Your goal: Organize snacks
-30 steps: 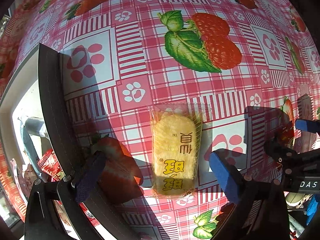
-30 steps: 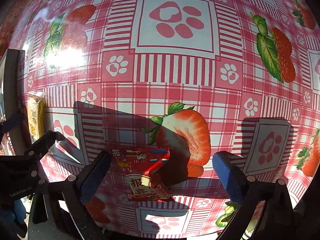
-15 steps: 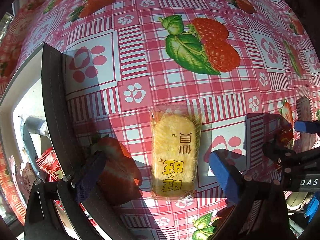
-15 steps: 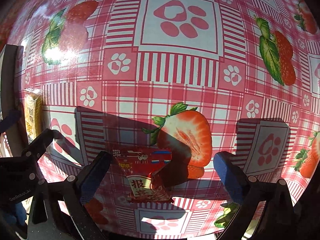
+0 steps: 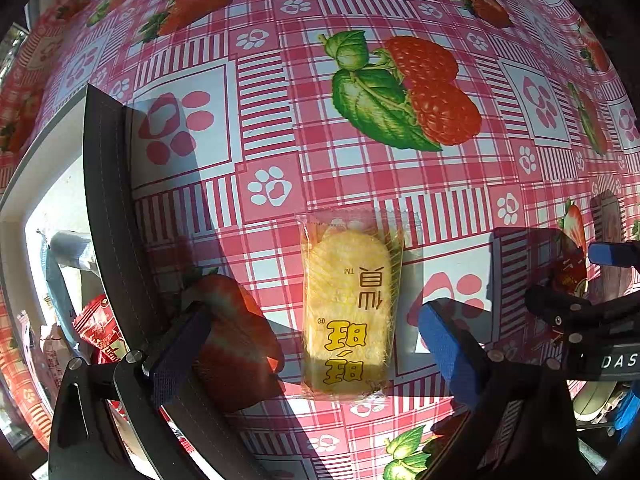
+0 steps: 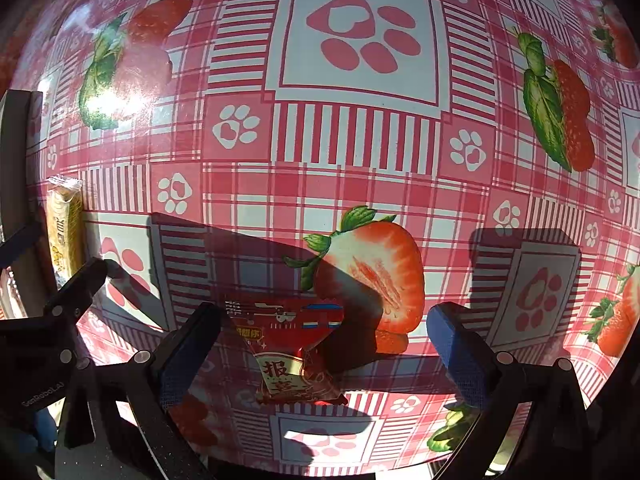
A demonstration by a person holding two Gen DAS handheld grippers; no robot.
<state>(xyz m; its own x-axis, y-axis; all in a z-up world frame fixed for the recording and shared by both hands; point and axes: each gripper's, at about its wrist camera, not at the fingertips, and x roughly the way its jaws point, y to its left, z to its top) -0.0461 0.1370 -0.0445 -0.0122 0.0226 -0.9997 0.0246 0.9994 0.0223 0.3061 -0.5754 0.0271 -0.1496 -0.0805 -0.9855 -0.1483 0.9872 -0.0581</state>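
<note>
Lying flat on the strawberry-and-paw-print tablecloth (image 5: 280, 80), a clear packet of yellow rice cracker (image 5: 347, 312) is being framed between the two blue-padded fingers of the left gripper (image 5: 316, 352); its jaws are being held wide apart, with a clear gap on either side of the packet, and nothing is being gripped; the packet is being shown lengthwise along the fingers, its yellow printed characters at the near end and its crimped seal at the far end; part of it is being covered by shadow cast from the rig. At the left of this view a dark-rimmed container (image 5: 108, 200) is being seen, with a red snack packet (image 5: 100, 332) and other wrappers inside it, though their details are too small to tell. At the far right edge the other gripper's black frame and a blue pad are being glimpsed.

In the right wrist view a small red snack packet (image 6: 288, 348) with gold characters is being shown on the cloth between the fingers of the right gripper (image 6: 316, 352); these jaws are likewise being held wide, with neither pad touching the packet; the packet is sitting nearer the left finger, beside a printed half strawberry. The yellow cracker packet is being seen again at the far left edge, well apart from the red one.
</note>
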